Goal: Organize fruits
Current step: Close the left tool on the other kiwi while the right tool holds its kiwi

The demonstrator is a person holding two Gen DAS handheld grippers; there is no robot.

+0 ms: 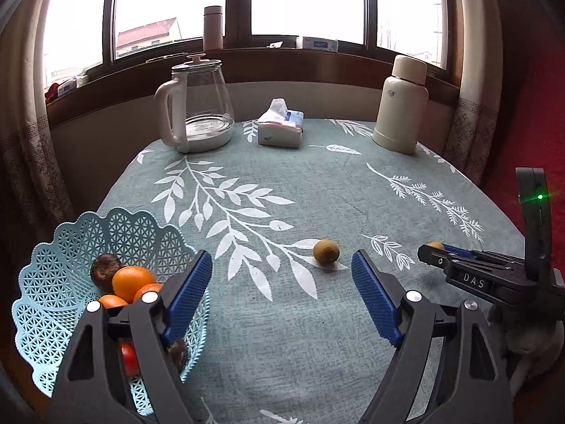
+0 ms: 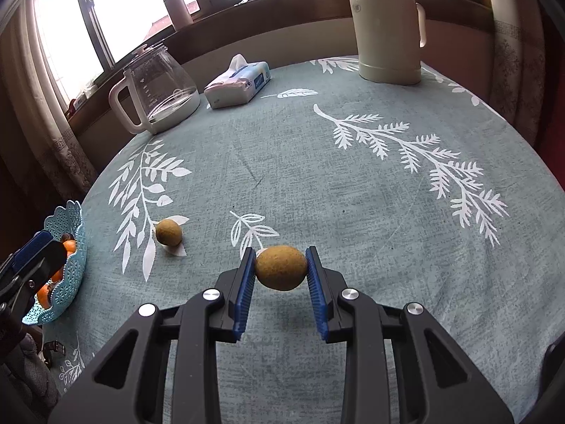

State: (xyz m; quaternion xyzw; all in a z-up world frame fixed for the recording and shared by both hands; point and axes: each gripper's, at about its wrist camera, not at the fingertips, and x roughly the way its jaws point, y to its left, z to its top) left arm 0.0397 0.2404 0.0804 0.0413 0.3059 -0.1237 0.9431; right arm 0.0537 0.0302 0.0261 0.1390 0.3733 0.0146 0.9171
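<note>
Gripping one kiwi (image 2: 281,267) across its short side, the right tool (image 2: 281,272) has both blue pads pressed on the fruit, closed just to kiwi width, and the fruit looks raised slightly above the table (image 2: 353,183), likely for carrying to the basket (image 1: 70,247). That basket sits at the table's left edge and already has oranges (image 1: 133,281) and a dark fruit (image 1: 104,265) in it, so it looks like the collection spot. A second kiwi (image 1: 326,251) lies loose on the cloth between the two tools, not yet collected. The left tool (image 1: 282,282) hangs released beside the basket, spread wide, holding and touching nothing, probably waiting for that loose kiwi.
</note>
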